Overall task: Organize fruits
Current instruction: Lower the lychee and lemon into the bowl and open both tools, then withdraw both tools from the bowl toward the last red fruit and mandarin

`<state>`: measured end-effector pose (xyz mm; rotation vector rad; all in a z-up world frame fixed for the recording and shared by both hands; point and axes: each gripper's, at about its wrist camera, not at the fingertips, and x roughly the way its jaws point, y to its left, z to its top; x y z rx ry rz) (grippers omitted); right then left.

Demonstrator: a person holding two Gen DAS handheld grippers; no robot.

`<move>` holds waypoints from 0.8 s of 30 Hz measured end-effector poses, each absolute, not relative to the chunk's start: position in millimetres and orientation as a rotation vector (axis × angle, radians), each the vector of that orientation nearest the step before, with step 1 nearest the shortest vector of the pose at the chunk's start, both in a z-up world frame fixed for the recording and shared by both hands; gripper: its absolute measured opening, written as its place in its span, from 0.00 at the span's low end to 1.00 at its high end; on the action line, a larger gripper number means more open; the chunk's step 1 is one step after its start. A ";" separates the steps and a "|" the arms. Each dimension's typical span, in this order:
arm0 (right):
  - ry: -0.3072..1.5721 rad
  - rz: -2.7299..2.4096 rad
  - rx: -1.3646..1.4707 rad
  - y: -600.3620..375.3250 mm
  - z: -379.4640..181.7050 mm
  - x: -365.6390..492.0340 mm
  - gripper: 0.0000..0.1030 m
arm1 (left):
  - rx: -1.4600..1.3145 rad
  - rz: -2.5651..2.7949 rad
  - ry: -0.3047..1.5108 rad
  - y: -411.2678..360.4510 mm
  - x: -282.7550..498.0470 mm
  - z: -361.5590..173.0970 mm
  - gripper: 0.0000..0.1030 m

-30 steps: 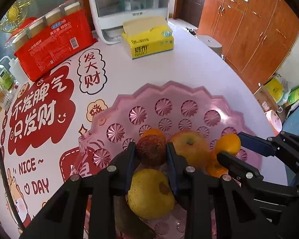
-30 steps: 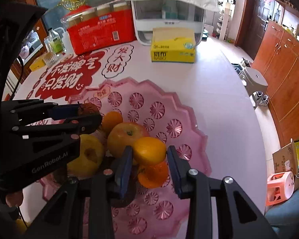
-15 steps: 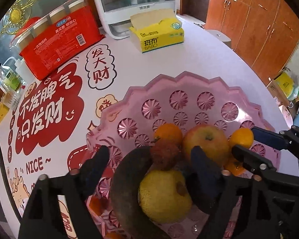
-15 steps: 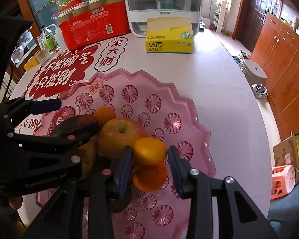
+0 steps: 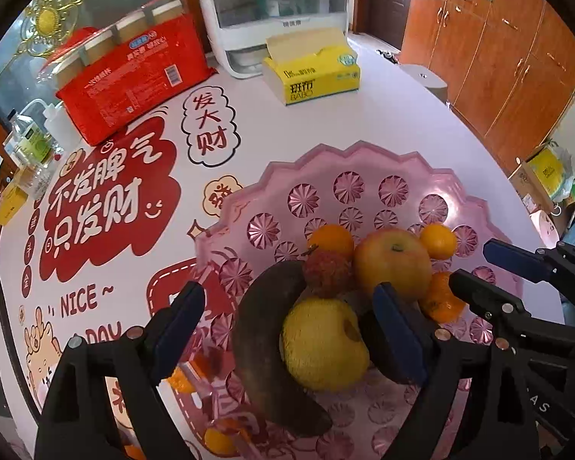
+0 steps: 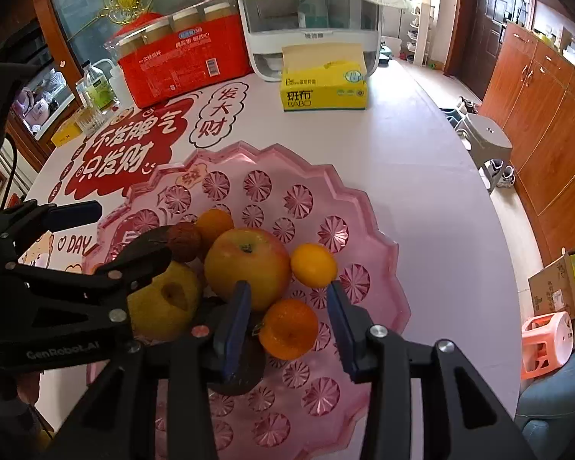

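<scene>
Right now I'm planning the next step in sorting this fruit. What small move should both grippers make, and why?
Probably lift both grippers straight up. The left gripper and right gripper are opening, touching no fruit; the lychee and small orange already rest in the pink tray.

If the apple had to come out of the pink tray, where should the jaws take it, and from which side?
Across the apple's widest middle, coming from above. Its stem faces up and its top is bare. The lychee, pear and oranges crowd its flanks, so place the jaws front and back, where the gaps look clearer.
</scene>
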<state>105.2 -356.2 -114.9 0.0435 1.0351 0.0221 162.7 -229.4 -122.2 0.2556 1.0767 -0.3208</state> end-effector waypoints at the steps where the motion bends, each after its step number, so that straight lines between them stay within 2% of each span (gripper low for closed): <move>1: 1.032 0.022 0.045 -355.8 -113.4 103.6 0.41 | 0.252 -0.321 1.074 -227.9 160.9 -119.9 0.86; 13: 0.964 0.022 0.046 -343.7 -80.3 68.7 0.41 | 0.174 -0.320 1.031 -193.7 121.1 -80.3 0.86; 24: 0.866 0.035 0.024 -308.5 -34.0 29.0 0.42 | 0.099 -0.275 0.924 -124.1 82.0 -25.5 0.86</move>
